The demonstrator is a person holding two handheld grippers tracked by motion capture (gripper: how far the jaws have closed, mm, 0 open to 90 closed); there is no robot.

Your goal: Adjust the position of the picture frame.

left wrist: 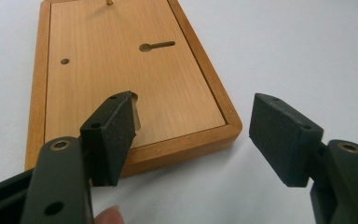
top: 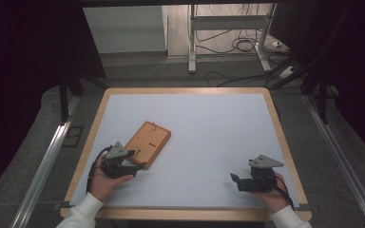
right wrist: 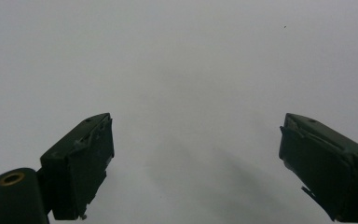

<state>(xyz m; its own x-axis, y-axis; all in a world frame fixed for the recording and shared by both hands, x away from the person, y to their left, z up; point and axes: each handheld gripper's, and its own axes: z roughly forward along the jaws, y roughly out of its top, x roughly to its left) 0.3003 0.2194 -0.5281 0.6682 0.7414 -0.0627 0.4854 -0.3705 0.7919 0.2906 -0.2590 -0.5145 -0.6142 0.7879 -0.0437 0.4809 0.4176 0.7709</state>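
1. High view: wooden board (top: 148, 143) lies flat on the white table (top: 209, 128), left of centre.
2. My left gripper (left wrist: 191, 140) gapes wide, straddling its near corner, lining up a grab.
3. My right gripper (right wrist: 196, 163) waits wide and empty, well apart.

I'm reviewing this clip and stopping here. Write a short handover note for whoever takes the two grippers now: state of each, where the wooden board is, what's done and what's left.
Left gripper: jaws open, nothing held, at the near corner of the wooden board; in the left gripper view one jaw overlaps the board's near edge, the other is over bare mat.
Right gripper: jaws open, empty, over the white mat at the near right, well apart from the board.
Board: lying flat on the mat, left of centre, keyhole slot facing up.
Done: left gripper brought up to the board.
Left: probably closing on the board's edge; no grip yet.
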